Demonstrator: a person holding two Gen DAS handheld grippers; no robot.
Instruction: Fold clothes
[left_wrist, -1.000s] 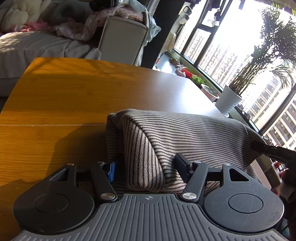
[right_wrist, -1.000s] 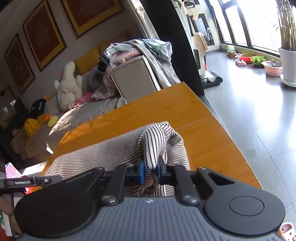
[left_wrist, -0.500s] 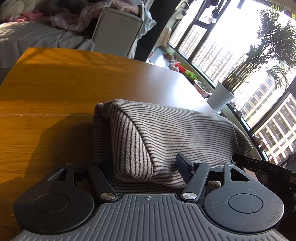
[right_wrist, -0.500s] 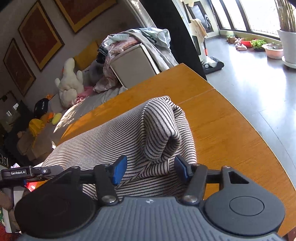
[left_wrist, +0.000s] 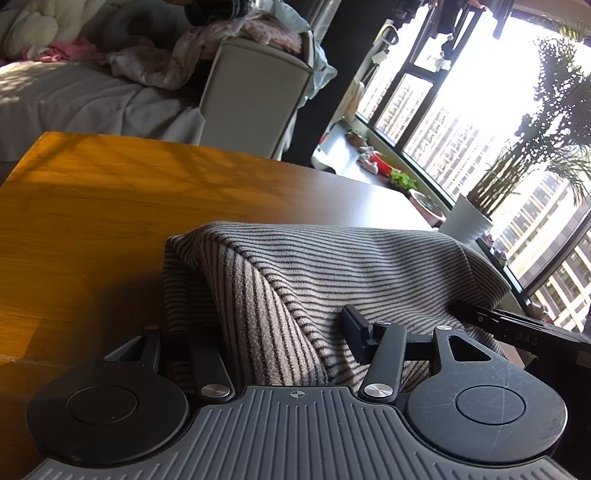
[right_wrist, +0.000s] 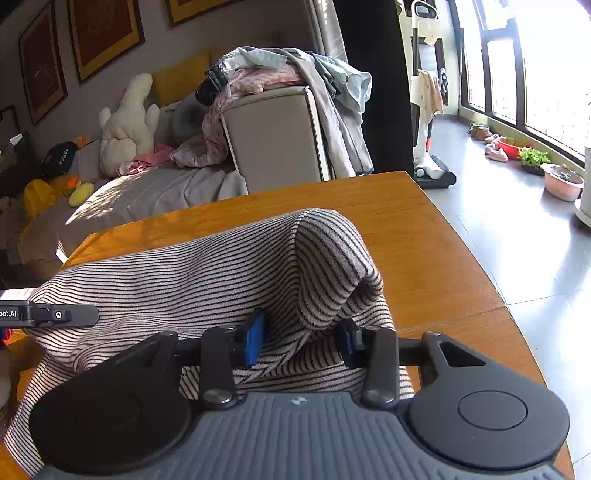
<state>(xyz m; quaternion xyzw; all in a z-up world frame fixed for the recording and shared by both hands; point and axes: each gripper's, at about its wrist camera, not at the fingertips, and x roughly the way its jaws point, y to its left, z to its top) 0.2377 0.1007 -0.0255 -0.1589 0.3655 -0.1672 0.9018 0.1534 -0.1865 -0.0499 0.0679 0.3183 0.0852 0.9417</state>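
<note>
Folded striped garment (left_wrist: 332, 266) on the wooden table (left_wrist: 92, 206), its bunched ends between both grippers' spread, unclamped jaws.

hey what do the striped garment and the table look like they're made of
Striped garment: looks like soft, matte knit or fleece; fuzzy nap, rounded bulky folds, thin dark stripes on pale grey.
Table: apparently wood or wood veneer; orange-brown grain lines, a smooth semi-gloss sheen catching sunlight. Solid or veneer is unclear.
</note>
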